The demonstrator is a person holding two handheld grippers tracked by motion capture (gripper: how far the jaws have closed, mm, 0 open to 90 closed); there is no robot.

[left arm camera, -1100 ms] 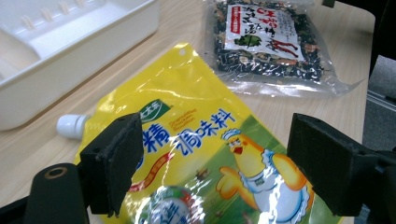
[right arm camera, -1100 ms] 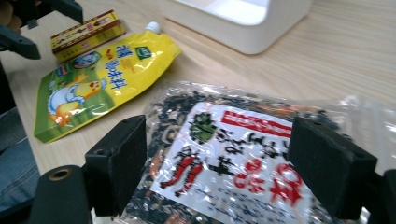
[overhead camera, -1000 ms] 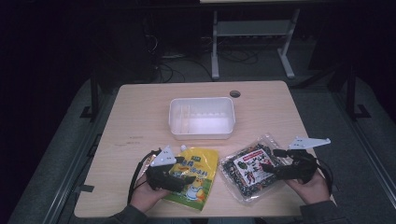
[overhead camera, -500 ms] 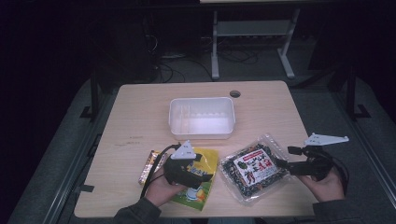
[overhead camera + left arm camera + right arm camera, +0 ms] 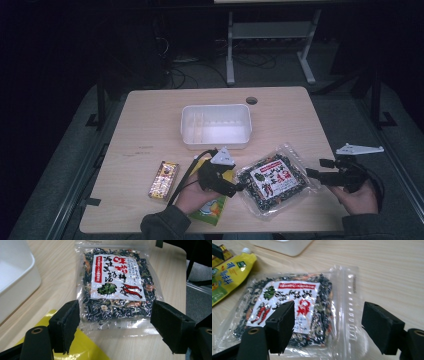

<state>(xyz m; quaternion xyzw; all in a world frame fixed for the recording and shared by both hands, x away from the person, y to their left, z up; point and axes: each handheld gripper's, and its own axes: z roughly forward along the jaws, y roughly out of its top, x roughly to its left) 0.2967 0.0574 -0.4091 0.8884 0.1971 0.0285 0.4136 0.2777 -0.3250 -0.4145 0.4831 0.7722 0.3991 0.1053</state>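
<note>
While both tongs, left (image 5: 239, 187) and right (image 5: 312, 173), have just been closing yet gape empty beside the seaweed bag (image 5: 272, 182); high view adds the snack bar (image 5: 164, 180), lol.

Light wood bench (image 5: 150, 130), round cable hole (image 5: 251, 100) near far edge. On it: white plastic tub (image 5: 216, 126) mid-bench, small snack bar (image 5: 164, 180) front left, yellow pouch (image 5: 212, 207) at front edge, clear seaweed packet (image 5: 272, 181) just right of pouch, lying flat
</note>
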